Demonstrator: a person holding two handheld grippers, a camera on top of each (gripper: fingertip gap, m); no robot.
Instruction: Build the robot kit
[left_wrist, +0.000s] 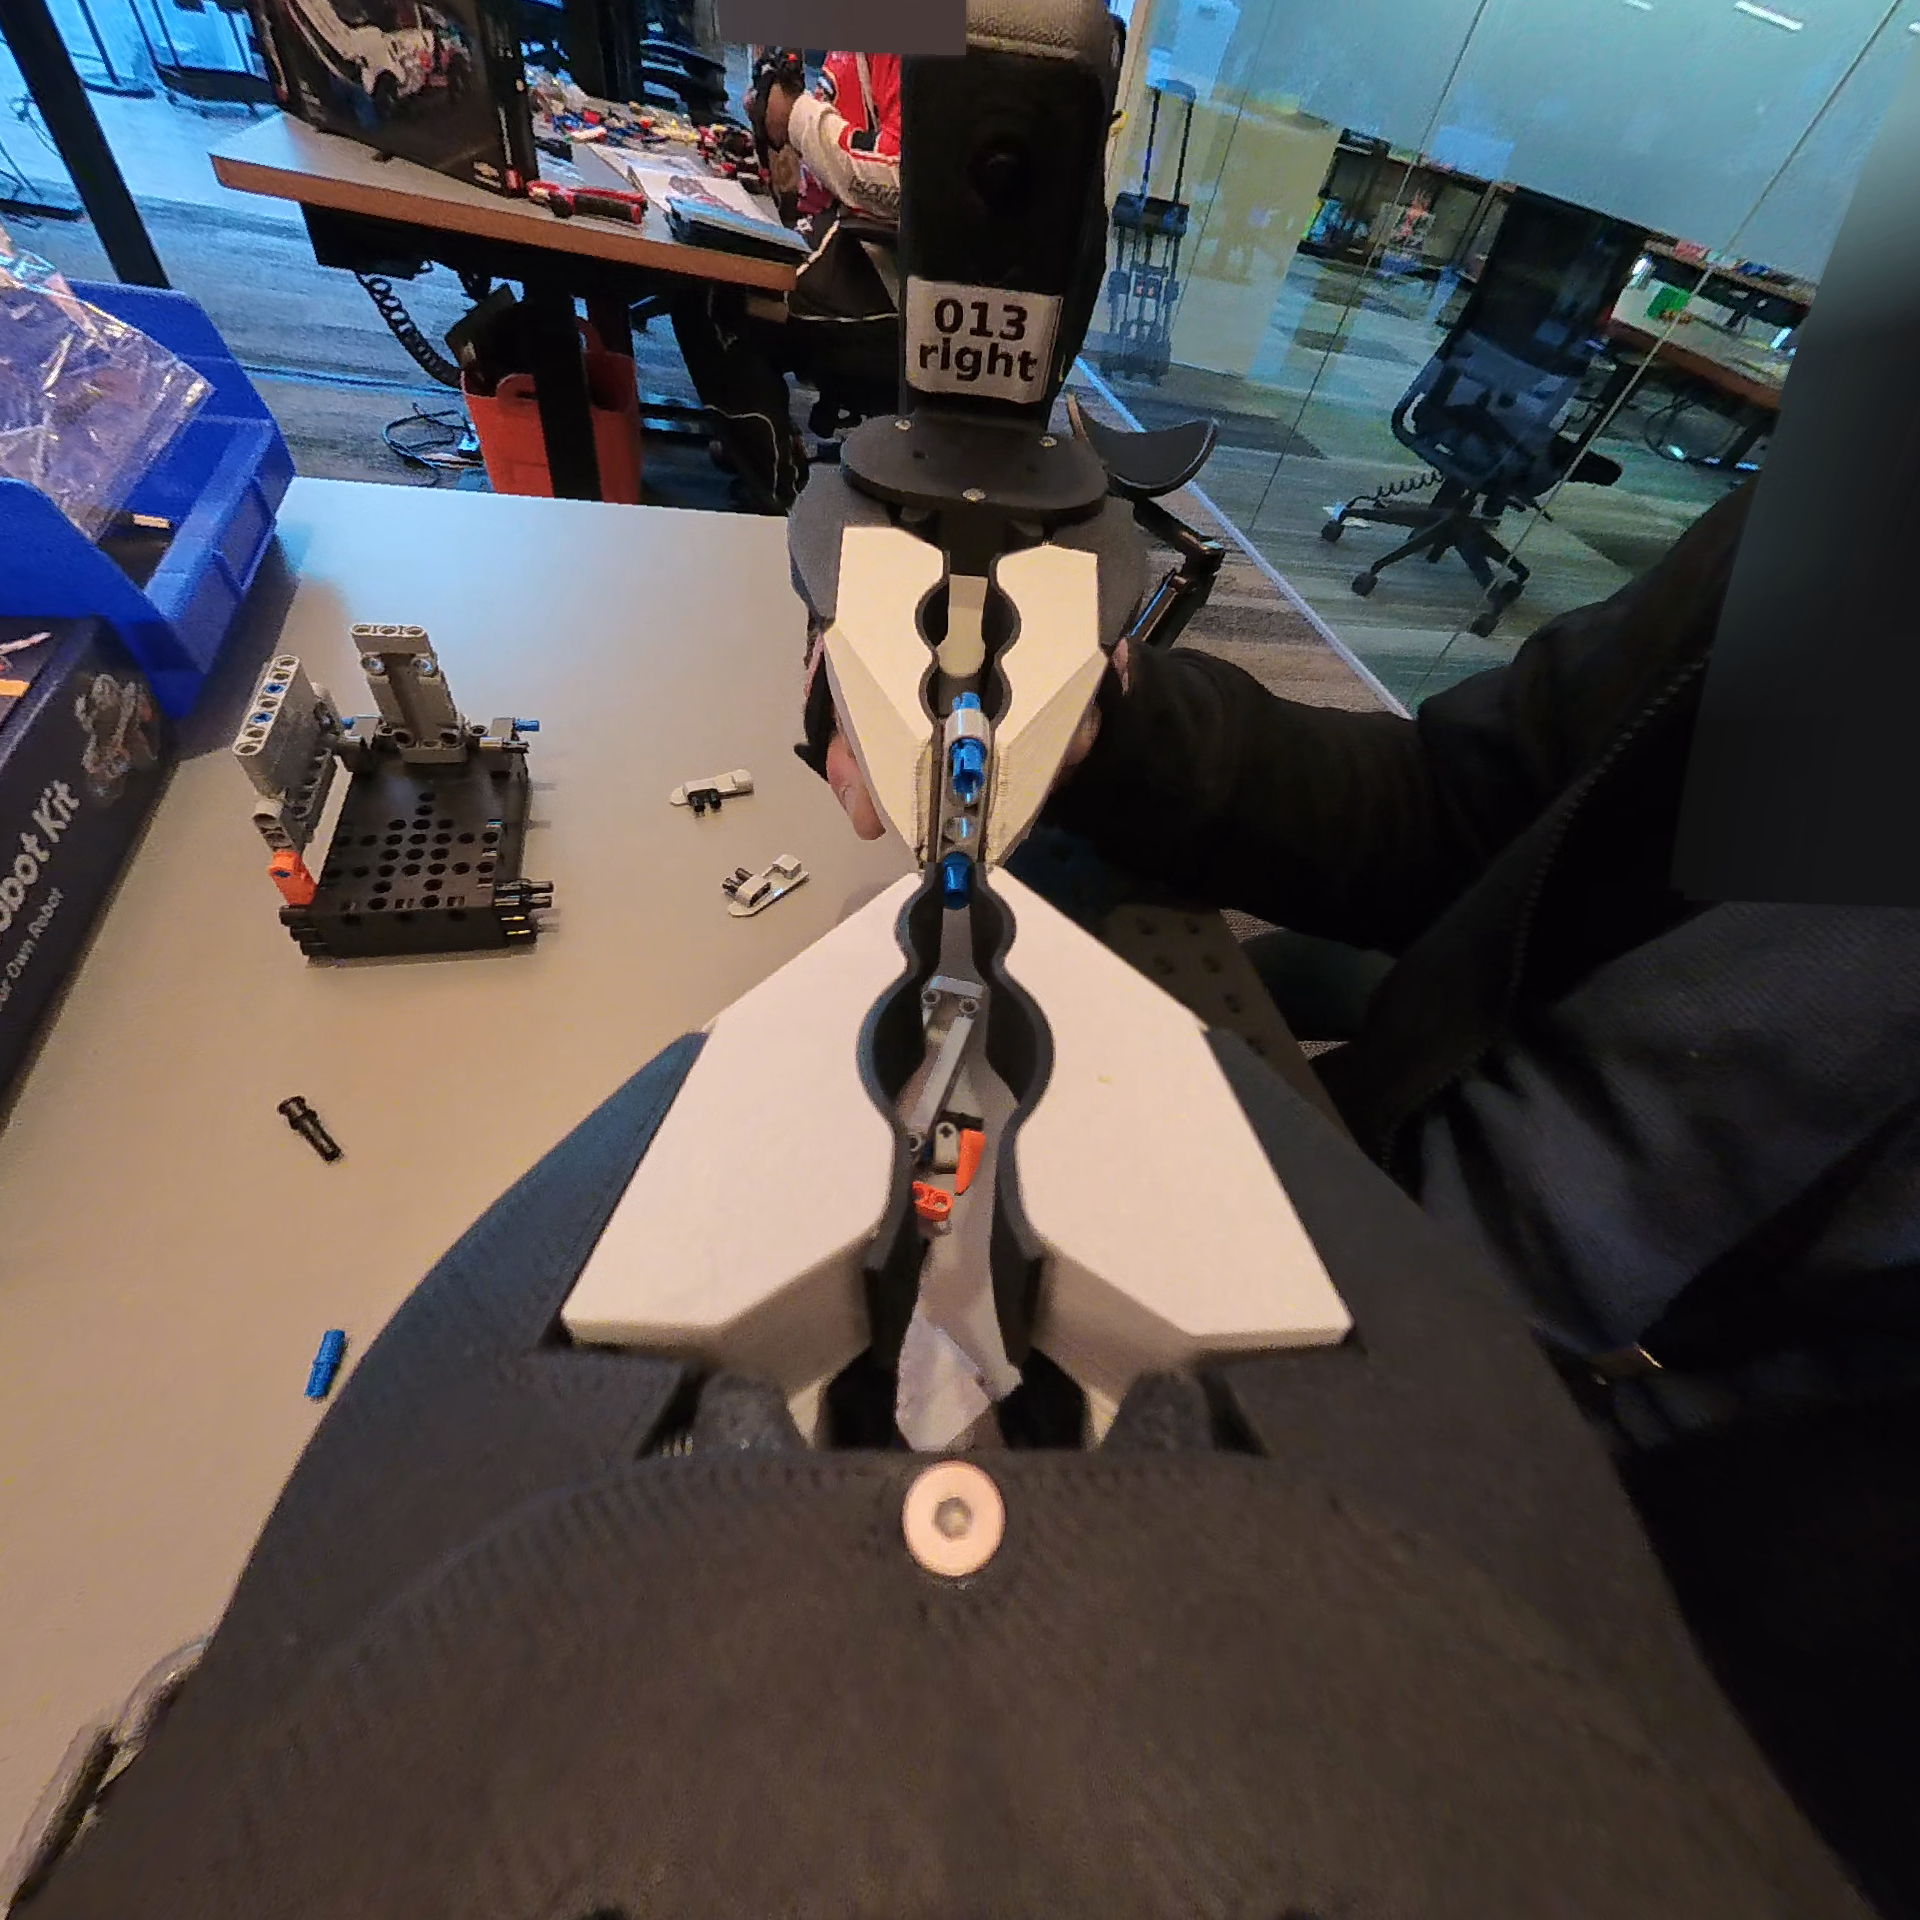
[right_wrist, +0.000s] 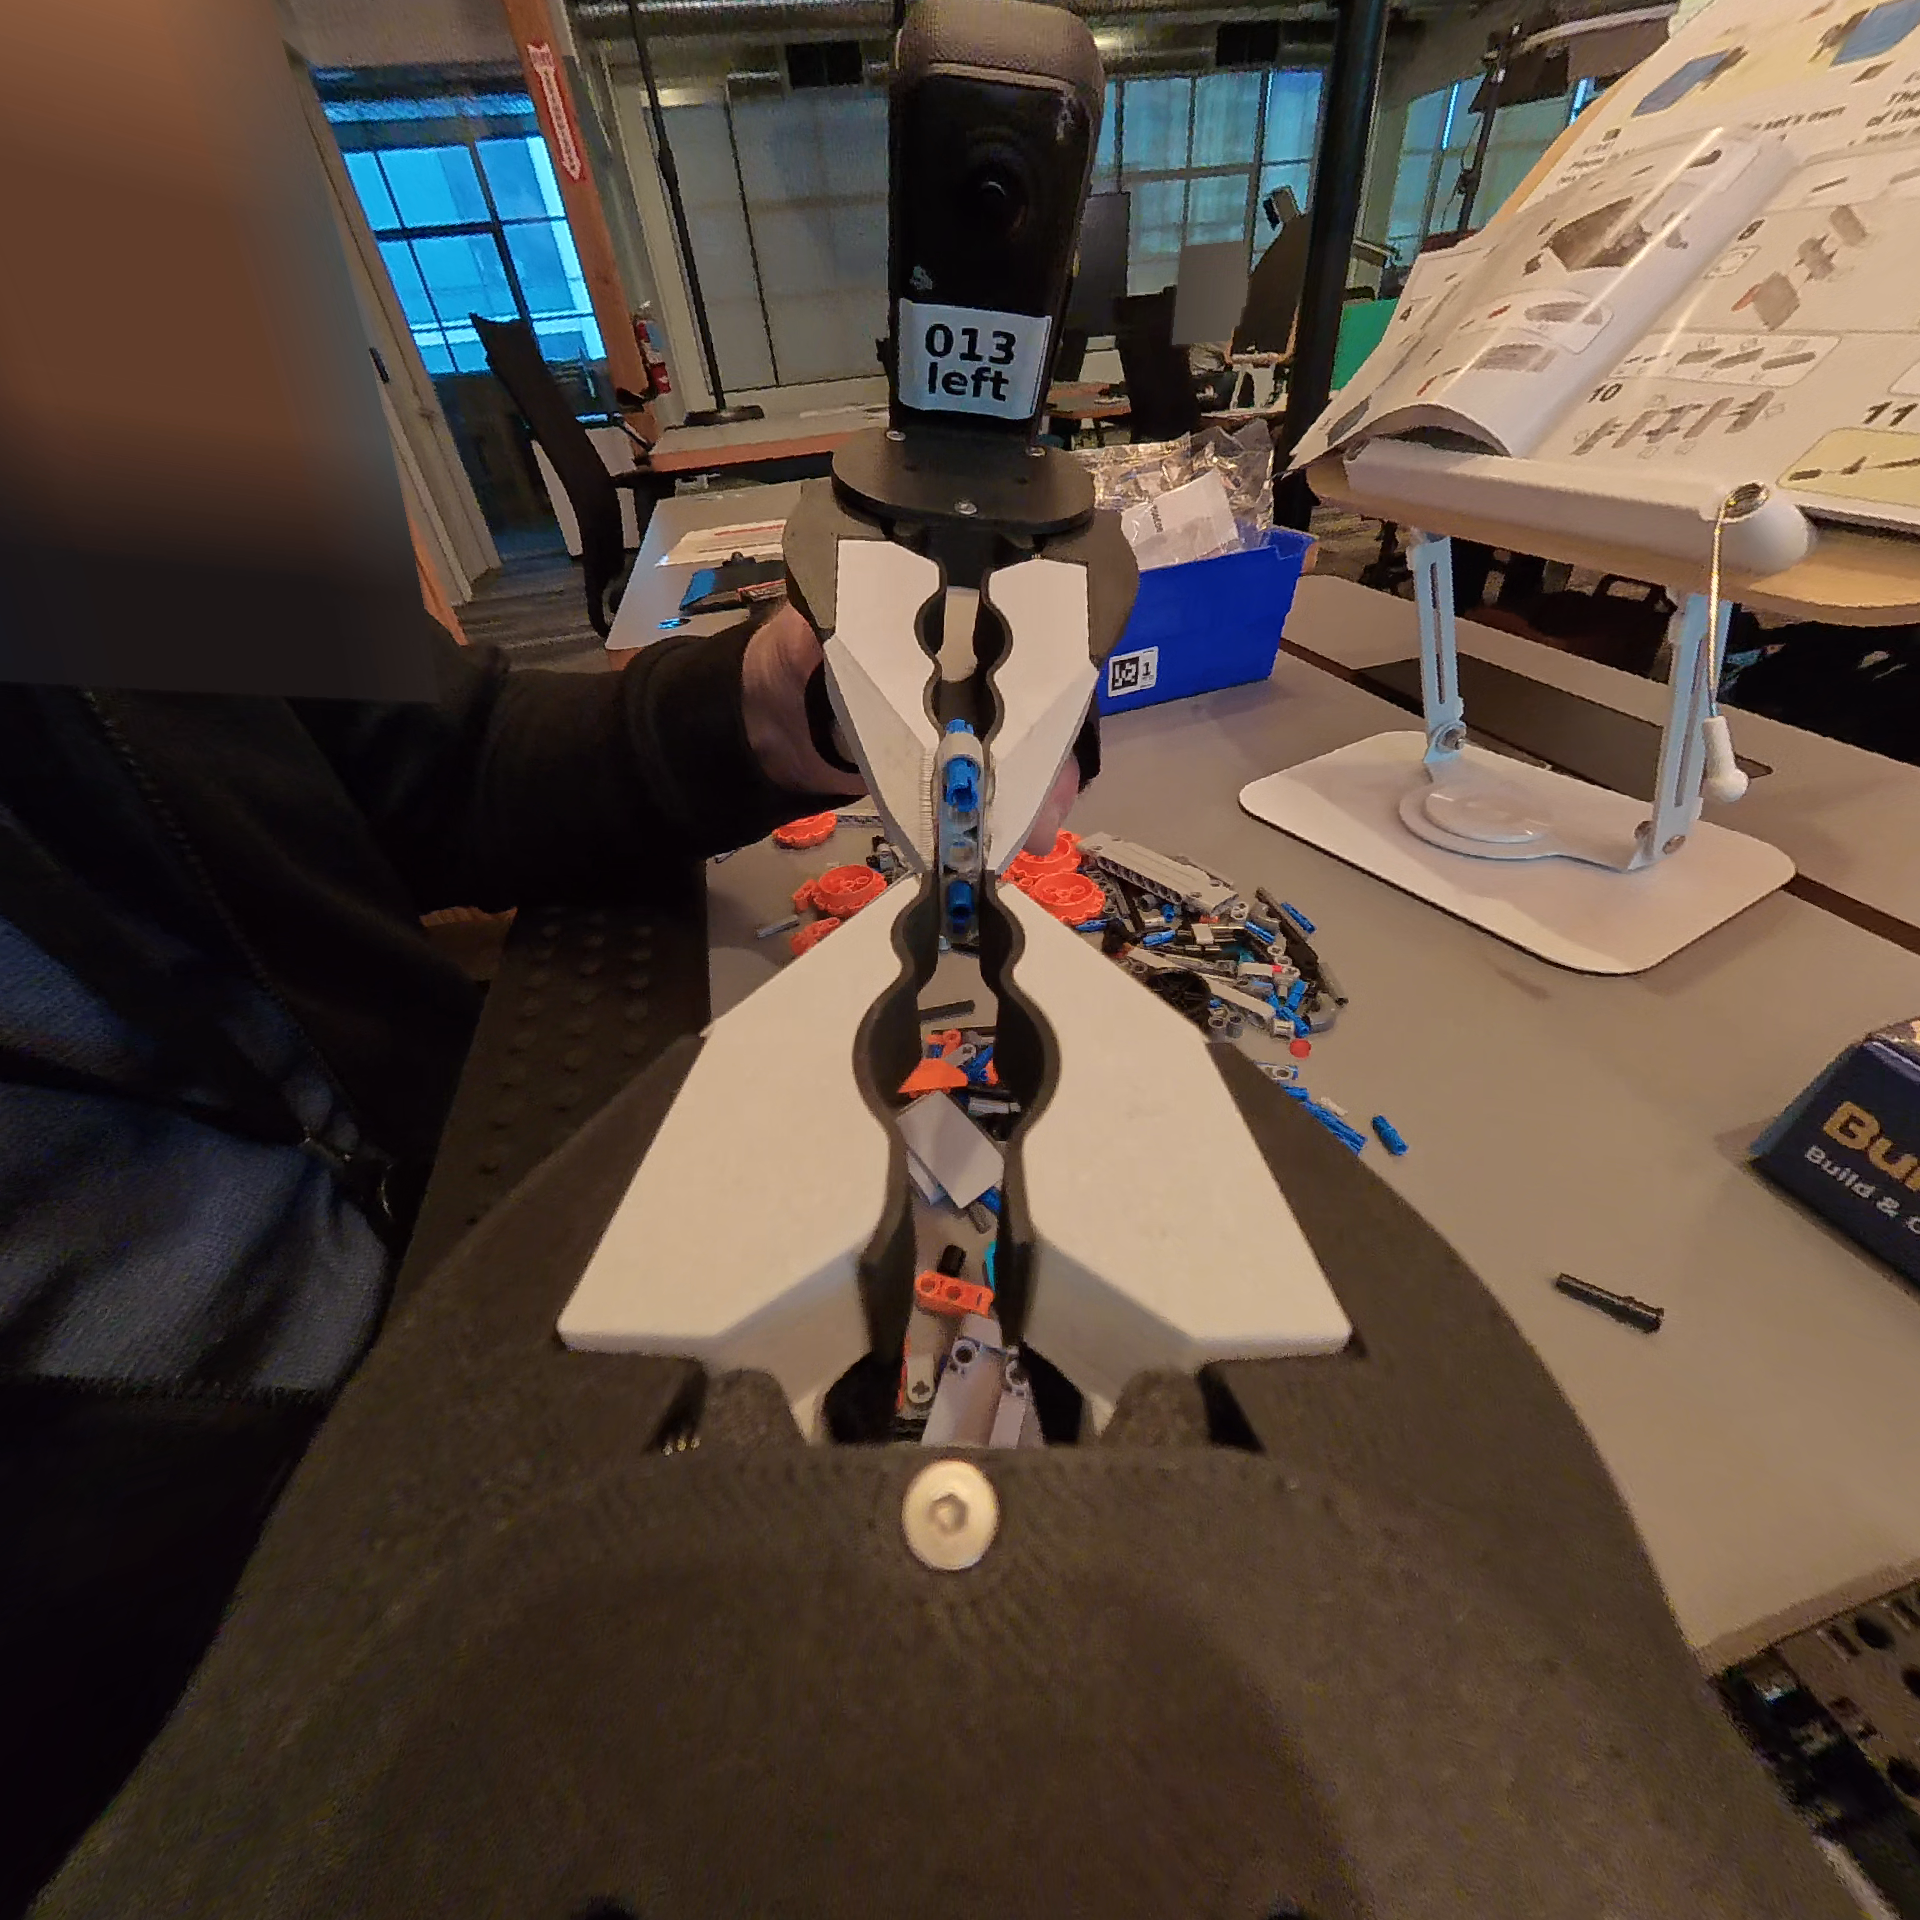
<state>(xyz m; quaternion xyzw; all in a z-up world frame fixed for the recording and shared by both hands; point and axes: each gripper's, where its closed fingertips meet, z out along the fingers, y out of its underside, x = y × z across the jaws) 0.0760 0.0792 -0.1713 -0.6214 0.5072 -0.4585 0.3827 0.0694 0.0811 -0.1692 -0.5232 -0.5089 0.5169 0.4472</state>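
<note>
1. Beam (left_wrist: 964, 800): grey, short, blue pins (left_wrist: 966, 756) through its holes. It is held in the air above the table (left_wrist: 623, 623), between both grippers.
2. Left gripper (left_wrist: 954, 894): fingers closed on the beam's near end.
3. Right gripper (right_wrist: 961, 914): fingers clamped on the opposite end, tip to tip with the left.
4. Assembly (left_wrist: 416, 831): black perforated base with grey uprights, on the table, well apart.
5. Pile (right_wrist: 1195, 956): loose orange, grey and blue parts lying under the grippers.
6. Booklet (right_wrist: 1610, 312): open on a white stand.

Open office: glass partition (left_wrist: 1507, 208), swivel chair (left_wrist: 1475, 436), wooden desk (left_wrist: 499, 223), grid windows (right_wrist: 468, 260), carpeted floor (left_wrist: 312, 343).
</note>
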